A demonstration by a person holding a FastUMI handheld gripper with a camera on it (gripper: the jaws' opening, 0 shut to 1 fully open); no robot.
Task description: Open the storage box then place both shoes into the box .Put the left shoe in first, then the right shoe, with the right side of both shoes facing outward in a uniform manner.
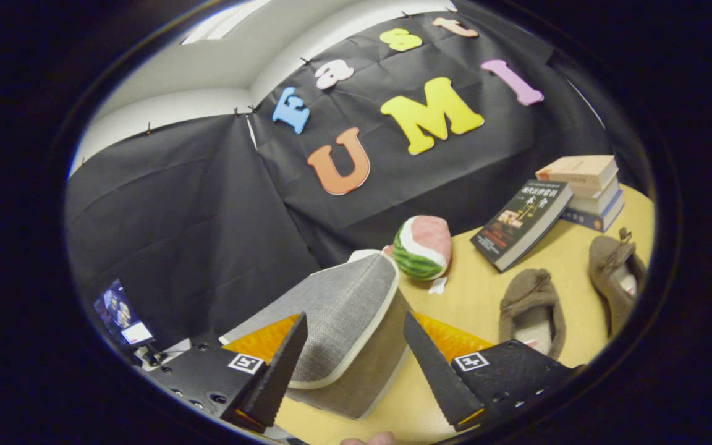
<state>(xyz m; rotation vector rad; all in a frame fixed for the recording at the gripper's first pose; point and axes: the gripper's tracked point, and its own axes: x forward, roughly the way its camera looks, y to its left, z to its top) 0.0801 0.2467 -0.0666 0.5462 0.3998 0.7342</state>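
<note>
Grey woven fabric sits right between your fingers: that's the grey fabric storage box with the pale trim (337,321), and your gripper (351,355) has its fingers spread wide, one to each side of the lid, neither one pressing on it. The lid looks lifted at an angle, though how far it's hinged open you can't quite tell from here. So you're on the opening step, by my read; the shoes haven't gone anywhere yet. Next you'll want that lid fully back, then swing out for the left shoe first.

Beyond the box, there's the round plush toy shaped like a watermelon slice (423,247), touching nothing. Off past your right finger lie the two brown soft slippers: the nearer one (530,309) just beside the gripper body, the farther one (615,278) apart from it. A dark paperback (520,224) leans against a stack of books (588,191). All of it rests on the pale yellow wooden tabletop (473,290), black cloth walls behind, white ceiling above.
</note>
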